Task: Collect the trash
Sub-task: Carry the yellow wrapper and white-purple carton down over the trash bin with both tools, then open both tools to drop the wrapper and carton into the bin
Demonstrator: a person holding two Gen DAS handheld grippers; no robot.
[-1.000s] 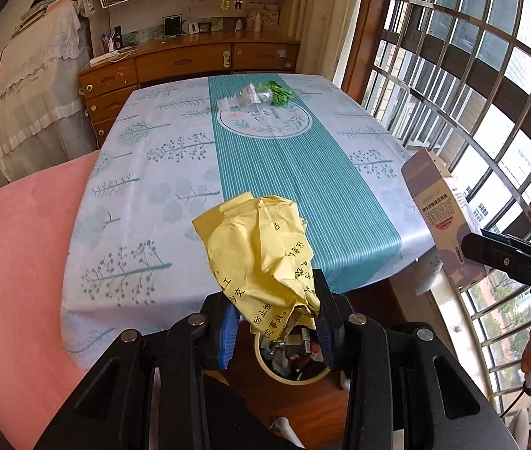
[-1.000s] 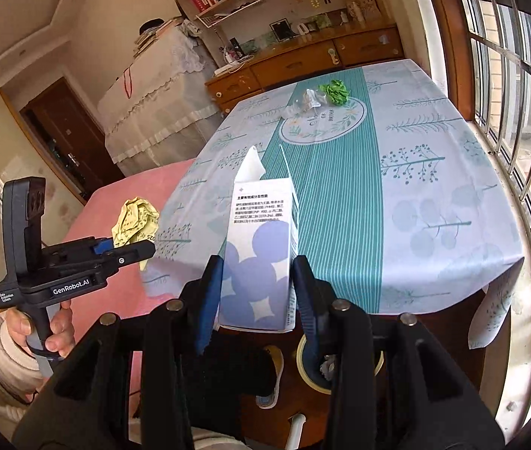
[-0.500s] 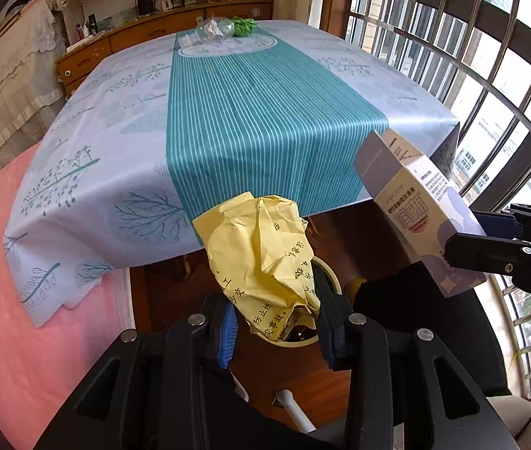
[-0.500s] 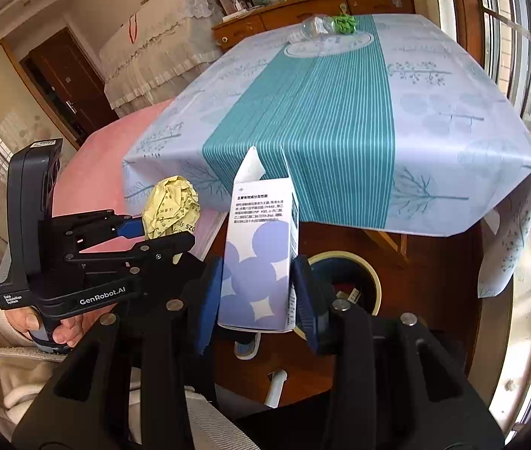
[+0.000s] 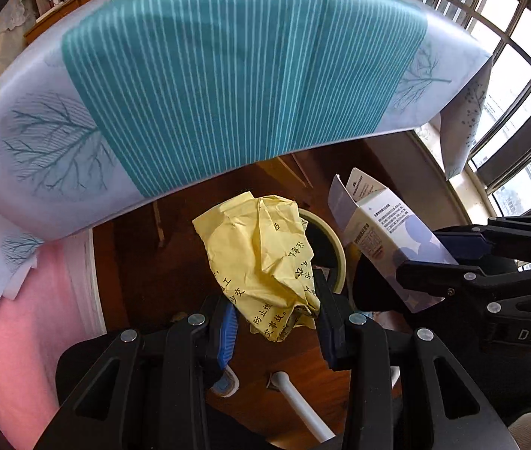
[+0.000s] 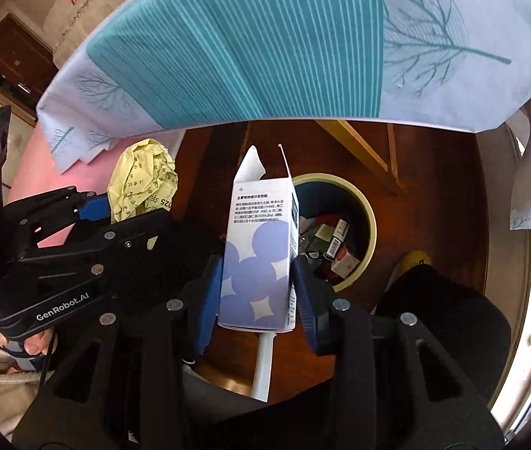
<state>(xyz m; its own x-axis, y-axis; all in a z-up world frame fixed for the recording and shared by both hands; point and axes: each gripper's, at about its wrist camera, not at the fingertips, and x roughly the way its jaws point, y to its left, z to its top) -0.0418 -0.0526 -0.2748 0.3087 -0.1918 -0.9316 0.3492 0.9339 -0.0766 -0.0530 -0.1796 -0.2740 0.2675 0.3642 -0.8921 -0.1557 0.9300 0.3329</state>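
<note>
Below the bench's near edge, left gripper (image 5: 274,322) clamped on crumpled yellow paper (image 5: 261,258), right gripper (image 6: 256,296) clamped on opened carton (image 6: 259,247), both near the waste bin (image 6: 368,210) on the floor; best centre each over the rim before releasing.

Dark reddish-brown wooden floor (image 6: 434,202), round cream-rimmed waste bin (image 6: 367,208) standing on it holding small packets, table draped in teal-striped white tablecloth (image 6: 235,45) above

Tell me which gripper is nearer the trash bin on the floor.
Right, narrowly. The right gripper, holding the carton, hangs beside the bin's rim; the left gripper, with yellow paper, sits farther out.
</note>
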